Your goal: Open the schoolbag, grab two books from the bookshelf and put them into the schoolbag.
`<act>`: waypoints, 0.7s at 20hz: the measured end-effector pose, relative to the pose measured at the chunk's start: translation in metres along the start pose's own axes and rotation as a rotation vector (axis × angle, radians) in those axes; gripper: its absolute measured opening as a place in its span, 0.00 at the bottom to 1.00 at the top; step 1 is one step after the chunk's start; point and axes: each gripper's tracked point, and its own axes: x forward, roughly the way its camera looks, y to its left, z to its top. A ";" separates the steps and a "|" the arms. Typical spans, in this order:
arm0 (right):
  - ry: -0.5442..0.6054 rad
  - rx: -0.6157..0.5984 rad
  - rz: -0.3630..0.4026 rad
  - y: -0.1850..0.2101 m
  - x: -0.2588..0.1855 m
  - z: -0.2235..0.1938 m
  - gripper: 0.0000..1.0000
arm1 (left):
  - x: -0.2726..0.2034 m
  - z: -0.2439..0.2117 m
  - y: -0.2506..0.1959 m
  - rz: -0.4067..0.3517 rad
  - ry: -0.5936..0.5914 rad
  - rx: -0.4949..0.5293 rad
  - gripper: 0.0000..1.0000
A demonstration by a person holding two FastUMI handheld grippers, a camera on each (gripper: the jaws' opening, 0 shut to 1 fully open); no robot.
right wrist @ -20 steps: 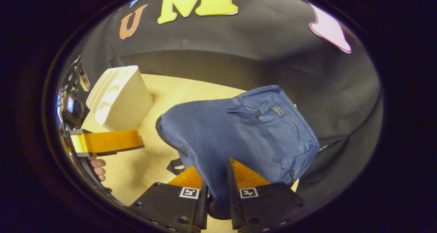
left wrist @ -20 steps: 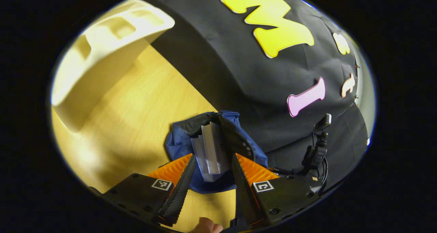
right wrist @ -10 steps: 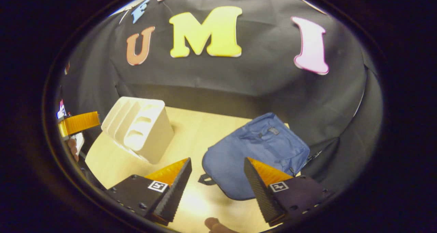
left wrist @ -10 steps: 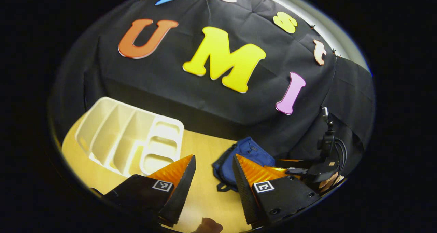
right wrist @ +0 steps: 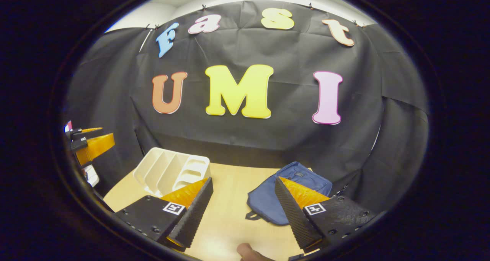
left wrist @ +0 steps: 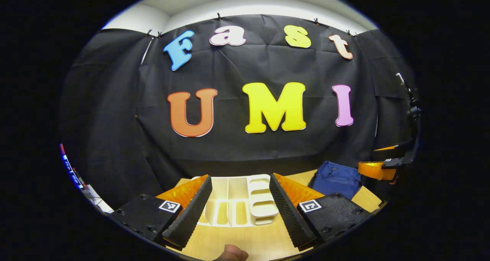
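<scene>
The schoolbag (right wrist: 285, 203) lies flat on the wooden table (right wrist: 229, 215) at the lower middle-right of the right gripper view, just above and partly behind that gripper's right finger; in the left gripper view it sits small at the lower right (left wrist: 337, 178), near the table's far edge. From here it looks slumped and closed over, and whether its zip is done up cannot be told. No book is to be seen on the table or sticking out of the bag.

The bookshelf (right wrist: 172, 171), a pale plastic rack with dividers, stands at the lower left of the right gripper view, well apart from the bag. In the left gripper view it sits at the bottom centre (left wrist: 239, 201), and its slots look empty. Judging by that, both books are most likely inside the bag already and the task is at or near its end; only closing the bag, if wanted, would remain.

The left gripper (left wrist: 239, 207) is held above the table with its fingers spread wide, holding nothing. The right gripper (right wrist: 243, 211) is likewise spread and empty, hanging over bare table beside the bag.
</scene>
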 end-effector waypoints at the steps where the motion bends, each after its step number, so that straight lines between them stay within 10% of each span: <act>1: -0.027 0.002 -0.015 0.003 -0.013 0.005 0.99 | -0.008 0.001 0.004 0.012 -0.004 -0.017 0.97; 14: -0.140 0.003 0.007 0.069 -0.058 0.010 0.99 | -0.056 -0.034 0.045 0.078 -0.014 -0.099 1.00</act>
